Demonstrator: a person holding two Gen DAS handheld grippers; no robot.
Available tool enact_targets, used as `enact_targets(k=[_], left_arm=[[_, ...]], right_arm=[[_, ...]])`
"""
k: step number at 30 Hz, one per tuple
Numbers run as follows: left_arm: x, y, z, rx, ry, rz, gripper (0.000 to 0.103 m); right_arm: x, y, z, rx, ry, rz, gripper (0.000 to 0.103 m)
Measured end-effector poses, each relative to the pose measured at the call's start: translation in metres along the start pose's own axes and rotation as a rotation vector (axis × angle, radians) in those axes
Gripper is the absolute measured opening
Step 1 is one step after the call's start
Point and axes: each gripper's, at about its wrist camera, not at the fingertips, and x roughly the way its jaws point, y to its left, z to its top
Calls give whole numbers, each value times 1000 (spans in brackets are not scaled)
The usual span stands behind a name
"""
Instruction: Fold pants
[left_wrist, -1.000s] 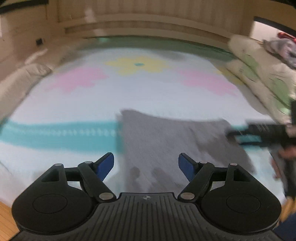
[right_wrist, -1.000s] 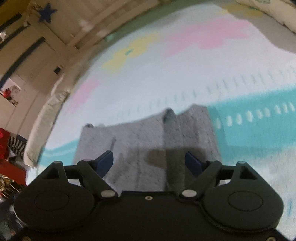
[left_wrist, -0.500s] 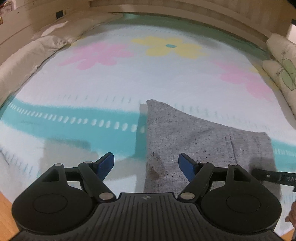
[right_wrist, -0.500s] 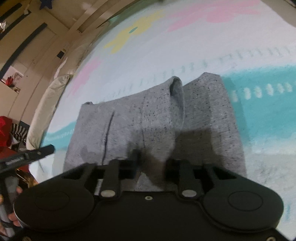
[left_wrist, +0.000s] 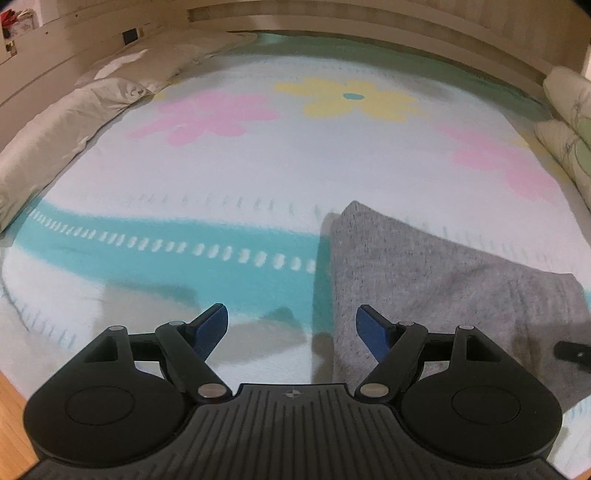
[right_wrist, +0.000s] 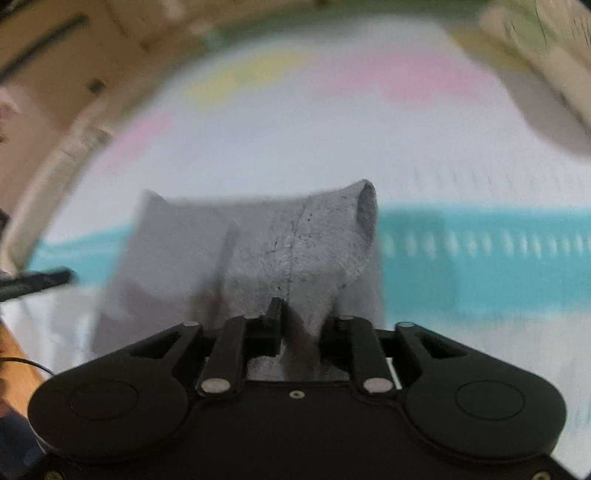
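We find the grey pants (left_wrist: 424, 280) lying partly folded on the flower-patterned blanket (left_wrist: 258, 177) of the bed, across its teal stripe. Our right tongs (right_wrist: 280, 314) are clamped together on a near edge of the fabric, which rises from the pinch in a raised fold. Our left tongs (left_wrist: 291, 325) stand apart, holding nothing, just beside the left edge of the pants with one blue pad over the cloth.

Risks noted:
- The hold is a narrow pinch near the edge; in our judgement a quick pull could slip the cloth free and drop the fold
- Only one side is held, so the lifted layer may swing or land skewed, leaving uneven edges
- The right view is blurred, so we cannot confirm how many layers are pinched; dragging the lower layer would undo the fold
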Motion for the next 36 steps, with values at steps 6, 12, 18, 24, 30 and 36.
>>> enact_targets(k=[6, 12, 18, 24, 30, 36], left_arm=[[0, -12, -3, 46, -25, 6, 76], [18, -41, -16, 119, 14, 15, 76], [46, -50, -34, 132, 52, 37, 80], [54, -45, -27, 66, 53, 7, 83], [68, -39, -18, -32, 90, -45, 86], [76, -14, -14, -146, 110, -84, 90]], right_arm=[[-35, 10, 7, -50, -169, -94, 45], [-14, 15, 5, -80, -158, -87, 62], [15, -9, -5, 33, -56, -43, 75], [24, -36, -5, 163, -30, 56, 81], [26, -25, -7, 115, -49, 62, 89], [29, -21, -9, 103, -78, 93, 89]])
